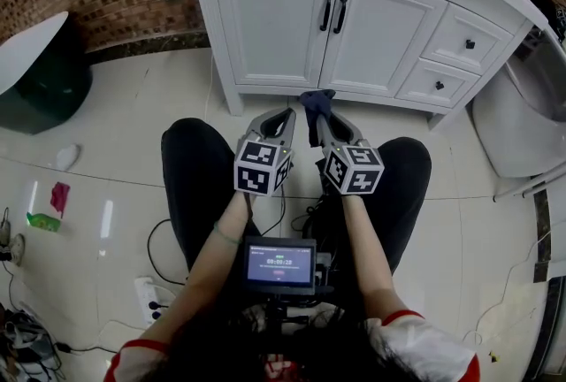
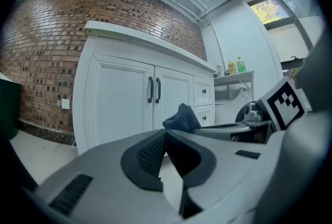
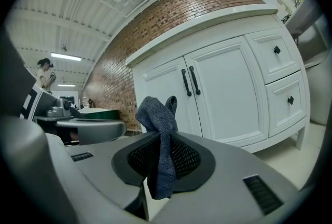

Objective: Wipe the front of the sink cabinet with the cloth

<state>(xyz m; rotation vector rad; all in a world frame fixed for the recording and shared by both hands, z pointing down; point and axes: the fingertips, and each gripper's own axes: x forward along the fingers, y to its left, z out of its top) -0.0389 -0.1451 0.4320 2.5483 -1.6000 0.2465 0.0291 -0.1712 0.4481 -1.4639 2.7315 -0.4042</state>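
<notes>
The white sink cabinet (image 1: 354,26) stands ahead with two doors and black handles (image 1: 333,12); its front also fills the left gripper view (image 2: 135,98) and the right gripper view (image 3: 228,93). My right gripper (image 1: 317,110) is shut on a dark blue cloth (image 1: 316,106), which sticks up between its jaws (image 3: 161,129) and hangs down below them. The cloth is short of the cabinet's base. My left gripper (image 1: 285,117) is beside it, shut on nothing (image 2: 165,134). The cloth (image 2: 180,118) shows to its right.
Two drawers (image 1: 451,57) sit at the cabinet's right. A white toilet (image 1: 517,119) stands at the right, a dark green tub (image 1: 40,71) at the left. Cables and a power strip (image 1: 146,296) lie on the tiled floor. Small litter (image 1: 49,208) lies left.
</notes>
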